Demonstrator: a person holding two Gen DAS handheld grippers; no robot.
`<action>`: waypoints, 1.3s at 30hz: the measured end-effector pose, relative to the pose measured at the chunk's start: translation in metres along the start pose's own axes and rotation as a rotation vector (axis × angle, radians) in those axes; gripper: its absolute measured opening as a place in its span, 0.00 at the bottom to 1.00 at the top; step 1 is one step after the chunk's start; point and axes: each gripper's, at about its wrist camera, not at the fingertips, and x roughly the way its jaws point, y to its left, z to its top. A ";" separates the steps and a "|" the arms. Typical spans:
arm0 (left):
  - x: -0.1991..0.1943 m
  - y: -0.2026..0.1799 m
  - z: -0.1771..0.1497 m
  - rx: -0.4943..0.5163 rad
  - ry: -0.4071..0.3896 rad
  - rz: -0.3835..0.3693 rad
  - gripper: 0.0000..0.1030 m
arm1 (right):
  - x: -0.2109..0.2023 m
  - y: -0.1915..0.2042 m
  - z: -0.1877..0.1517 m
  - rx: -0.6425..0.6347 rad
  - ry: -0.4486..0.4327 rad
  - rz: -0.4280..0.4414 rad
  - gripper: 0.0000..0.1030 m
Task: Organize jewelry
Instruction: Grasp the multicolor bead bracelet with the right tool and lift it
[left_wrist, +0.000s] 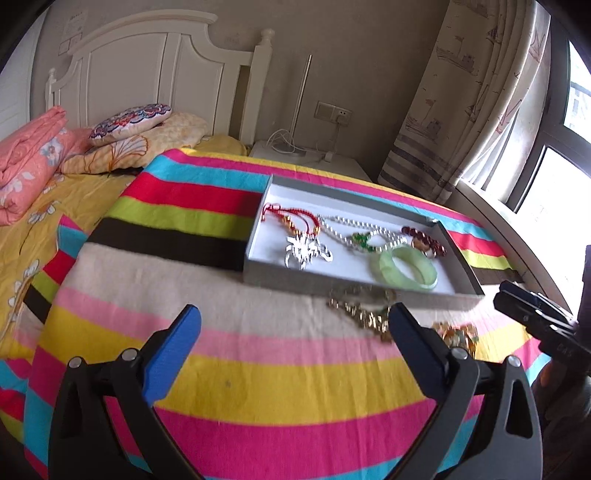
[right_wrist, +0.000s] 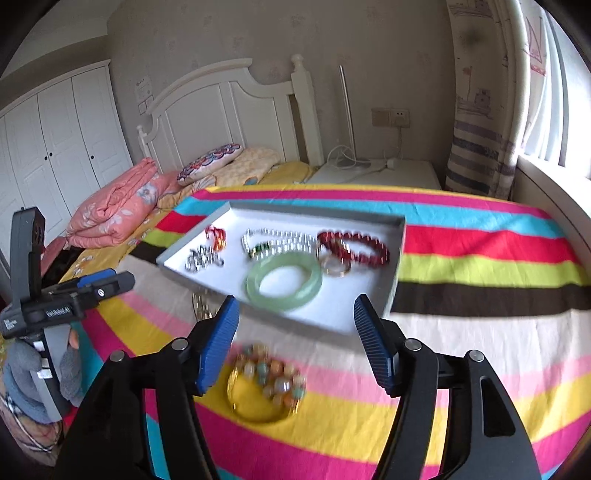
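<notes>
A grey tray with a white floor (left_wrist: 295, 273) (right_wrist: 397, 273) lies on the striped blanket. In it are a green jade bangle (left_wrist: 408, 271) (right_wrist: 283, 280), a silver brooch (left_wrist: 306, 251) (right_wrist: 201, 258), a pearl necklace (left_wrist: 351, 230) (right_wrist: 277, 238), a red cord bracelet (left_wrist: 295, 218) (right_wrist: 216, 236) and a dark red bead bracelet (left_wrist: 424, 240) (right_wrist: 354, 247). A gold chain (left_wrist: 364, 314) (right_wrist: 201, 306) and a multicoloured bead bracelet (left_wrist: 458, 332) (right_wrist: 271, 380) lie on the blanket in front of the tray. My left gripper (left_wrist: 295, 325) is open and empty. My right gripper (right_wrist: 297, 328) is open and empty above the bead bracelet.
The striped blanket (left_wrist: 258, 369) (right_wrist: 461, 332) covers the bed. Folded pink quilt (left_wrist: 29, 162) and pillows (left_wrist: 129, 123) lie at the head. A white nightstand (right_wrist: 376, 171), curtain (left_wrist: 461, 92) and window are to the right. A wardrobe (right_wrist: 55, 140) stands at left.
</notes>
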 end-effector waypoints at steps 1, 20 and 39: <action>-0.001 0.001 -0.004 0.003 0.006 -0.001 0.97 | 0.000 0.000 -0.007 0.008 0.009 0.001 0.61; -0.005 0.023 -0.023 -0.099 0.005 -0.122 0.97 | 0.029 0.012 -0.028 -0.057 0.199 0.015 0.18; 0.000 0.004 -0.024 -0.010 0.034 -0.059 0.97 | -0.047 -0.025 -0.034 0.096 -0.092 0.027 0.11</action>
